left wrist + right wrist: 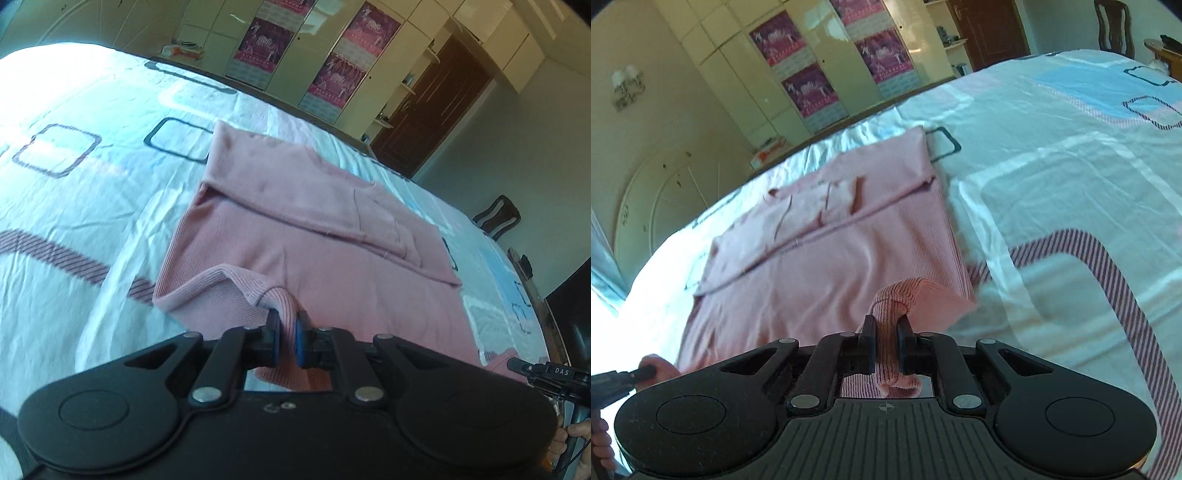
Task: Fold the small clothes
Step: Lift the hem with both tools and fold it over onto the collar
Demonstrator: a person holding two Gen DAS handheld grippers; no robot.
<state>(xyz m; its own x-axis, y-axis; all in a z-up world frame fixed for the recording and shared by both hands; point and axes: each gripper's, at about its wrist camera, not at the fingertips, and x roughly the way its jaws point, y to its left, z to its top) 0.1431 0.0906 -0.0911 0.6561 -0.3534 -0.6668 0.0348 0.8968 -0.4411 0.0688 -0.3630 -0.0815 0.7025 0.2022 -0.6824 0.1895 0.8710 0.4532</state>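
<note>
Pink ribbed knit is spread flat on the patterned bedsheet [74, 206], and this small pink garment [303, 229] has its sleeves already laid across the far part of the body. The near hem is pinched at two corners: the left gripper [285, 334] is clamped on the near-left corner, and the right gripper [886, 338] is clamped on the near-right corner, each with a bunch of ribbed cloth drawn up between the jaws. From both grippers the garment runs directly away, its long axis pointing from the held hem toward the far wardrobe [798, 74], the neckline end being farthest. Neither arm is judged nearer; the hem is held level between them. The coming move is judged to be a carry of the hem away, over to the far edge.
</note>
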